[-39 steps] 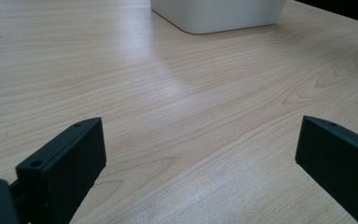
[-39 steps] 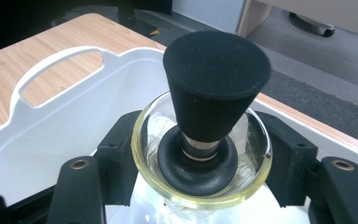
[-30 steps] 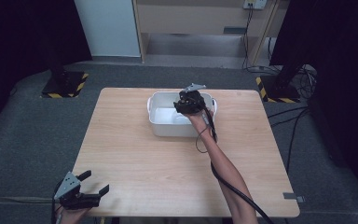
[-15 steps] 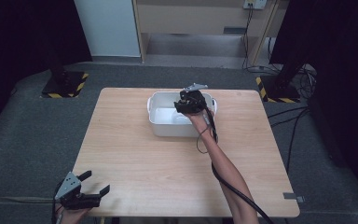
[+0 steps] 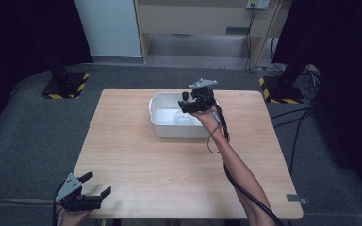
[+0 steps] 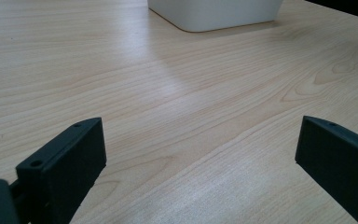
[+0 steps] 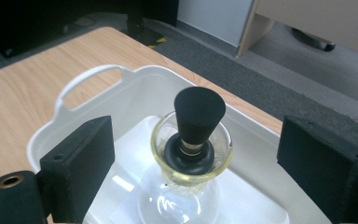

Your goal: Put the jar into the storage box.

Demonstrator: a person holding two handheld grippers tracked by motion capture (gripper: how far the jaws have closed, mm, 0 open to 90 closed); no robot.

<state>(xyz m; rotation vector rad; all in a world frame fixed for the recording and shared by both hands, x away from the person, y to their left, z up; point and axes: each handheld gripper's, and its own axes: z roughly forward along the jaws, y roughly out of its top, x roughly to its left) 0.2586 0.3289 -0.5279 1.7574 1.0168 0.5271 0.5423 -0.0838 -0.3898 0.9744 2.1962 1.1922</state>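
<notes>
My R gripper (image 7: 196, 154) had its jaws spread wide w/ nothing clamped; btwn them, a bit beyond the tips, stood a clear glass flask (image 7: 186, 186) w/ a black stopper (image 7: 196, 116) sitting in its flared yellowish neck, upright. Flask sat inside a white tub (image 7: 88, 79), handle cutout on the rim to the left of my left jaw. In the high view the R gripper (image 5: 194, 101) hovered over the tub's (image 5: 162, 127) near-right part, grey plate on top, cable trailing back along my forearm. L gripper (image 6: 200, 154): jaws also wide apart, holding nothing, only bare wood of the table (image 6: 168, 84) btwn them; tub's corner far ahead of the tips. From above, L gripper (image 5: 94, 186) sat at the table's (image 5: 122, 141) near-left corner, well apart from the tub. Grey carpet around the table.
</notes>
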